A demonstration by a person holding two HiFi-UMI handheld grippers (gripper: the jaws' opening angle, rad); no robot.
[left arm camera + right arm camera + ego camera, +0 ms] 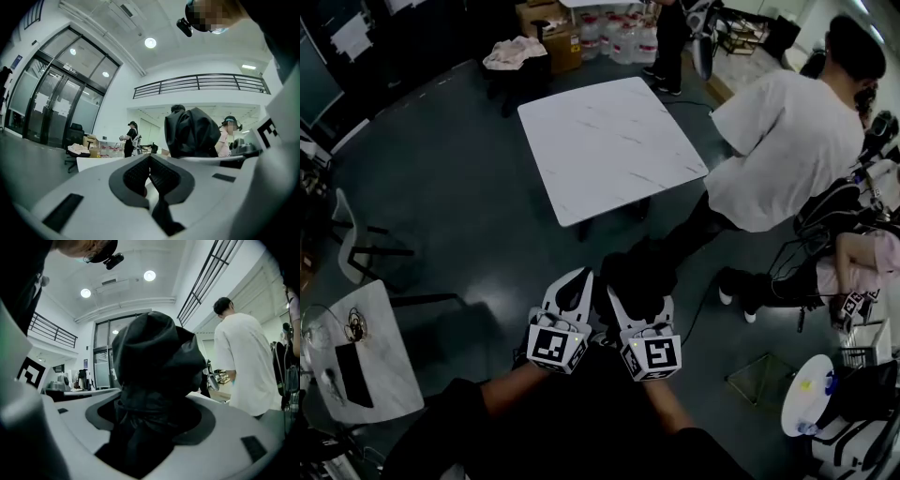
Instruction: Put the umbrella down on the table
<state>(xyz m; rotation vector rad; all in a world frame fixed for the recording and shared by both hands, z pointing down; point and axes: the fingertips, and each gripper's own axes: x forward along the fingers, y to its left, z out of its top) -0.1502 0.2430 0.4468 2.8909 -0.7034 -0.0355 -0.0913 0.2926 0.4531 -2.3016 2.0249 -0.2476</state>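
Head view: we hold the left hand-held gripper and right hand-held gripper side by side over the floor, apart from the white counter. Left gripper view: its jaws meet, apparently on nothing. Right gripper view: wide-set jaws clamp the folded black umbrella.

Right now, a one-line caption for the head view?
Right gripper holds a black folded umbrella short of the white table; left gripper shut, empty.
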